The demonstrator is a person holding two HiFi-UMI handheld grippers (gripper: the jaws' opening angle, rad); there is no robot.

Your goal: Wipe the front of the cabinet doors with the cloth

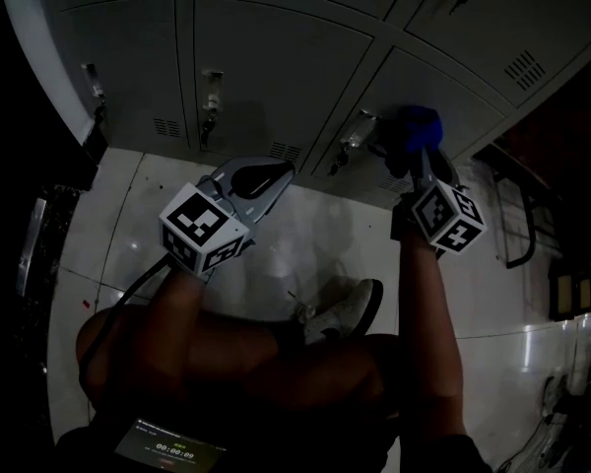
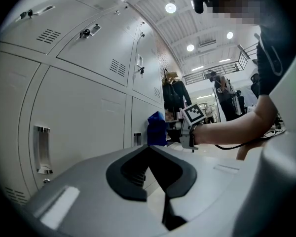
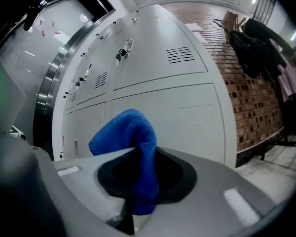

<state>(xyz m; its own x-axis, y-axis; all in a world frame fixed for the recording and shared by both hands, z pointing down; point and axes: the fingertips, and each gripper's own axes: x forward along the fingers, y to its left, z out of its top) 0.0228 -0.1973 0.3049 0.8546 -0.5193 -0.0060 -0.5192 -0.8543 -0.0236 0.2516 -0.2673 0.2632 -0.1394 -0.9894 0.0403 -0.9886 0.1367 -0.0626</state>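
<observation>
Two tongs: right tongs (image 3: 143, 152) clamped on blue cloth (image 3: 133, 132), cloth bunched above tips, near cabinet doors (image 3: 187, 107); left tongs (image 2: 149, 149) closed, empty. Only left gripper view shows bystanders (image 2: 173, 90) beyond right tongs.

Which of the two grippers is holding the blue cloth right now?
The right gripper: its jaws are shut on the cloth, up by the cabinet doors. The left gripper has its jaws shut with nothing between them.

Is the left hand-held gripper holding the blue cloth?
No, the blue cloth is clamped in the right hand-held gripper; the left hand-held gripper is empty.
</observation>
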